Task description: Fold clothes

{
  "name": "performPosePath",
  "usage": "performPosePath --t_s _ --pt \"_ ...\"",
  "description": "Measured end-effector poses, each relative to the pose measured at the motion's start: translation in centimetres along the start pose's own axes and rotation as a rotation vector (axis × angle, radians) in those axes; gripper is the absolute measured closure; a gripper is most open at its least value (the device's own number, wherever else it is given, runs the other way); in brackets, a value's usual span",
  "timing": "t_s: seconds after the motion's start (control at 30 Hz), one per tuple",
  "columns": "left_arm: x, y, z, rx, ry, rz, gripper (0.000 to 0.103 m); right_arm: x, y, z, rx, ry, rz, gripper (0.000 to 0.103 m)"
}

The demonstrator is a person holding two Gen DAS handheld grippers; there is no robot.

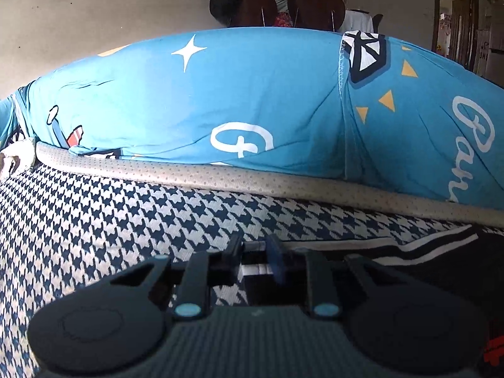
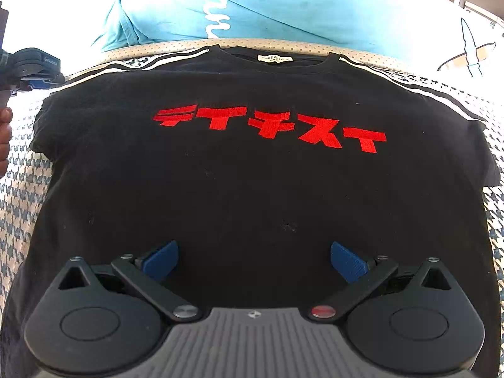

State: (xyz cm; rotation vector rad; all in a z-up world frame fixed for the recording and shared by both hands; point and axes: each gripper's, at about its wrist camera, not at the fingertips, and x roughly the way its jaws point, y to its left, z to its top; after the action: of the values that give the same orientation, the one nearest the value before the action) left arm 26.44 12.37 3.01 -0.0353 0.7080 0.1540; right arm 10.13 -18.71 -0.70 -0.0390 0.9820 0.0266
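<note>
While the black T-shirt (image 2: 252, 189) lies flat, collar away, the open right hand-held gripper (image 2: 253, 260) hovers over its hem; the closed left hand-held gripper (image 1: 256, 258) sits beside its striped sleeve, grip unclear.

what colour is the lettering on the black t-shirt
Red lettering, clearest in the right wrist view.

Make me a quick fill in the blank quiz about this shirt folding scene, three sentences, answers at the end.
1. The lettering on the black T-shirt is coloured ____.
2. The right gripper hangs over the shirt with its jaws ____.
3. The shirt lies on a cover with a ____ pattern.

Missing words: red; open; houndstooth
</note>
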Motion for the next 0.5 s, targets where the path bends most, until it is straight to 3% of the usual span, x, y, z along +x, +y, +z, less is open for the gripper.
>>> performPosePath --t_s 0.17,0.33,0.5 --pt "1.3 0.1 -0.3 -0.011 0.048 -0.005 0.082 0.0 0.0 0.0 -0.001 -0.001 0.0 0.0" --pt "1.3 0.4 -0.4 -0.01 0.055 0.022 0.064 0.1 -0.1 0.1 -0.004 0.001 0.003 0.0" --pt "-0.4 1.2 0.4 -0.052 0.038 0.005 0.058 0.2 -0.2 0.2 -0.006 0.003 0.006 0.0"
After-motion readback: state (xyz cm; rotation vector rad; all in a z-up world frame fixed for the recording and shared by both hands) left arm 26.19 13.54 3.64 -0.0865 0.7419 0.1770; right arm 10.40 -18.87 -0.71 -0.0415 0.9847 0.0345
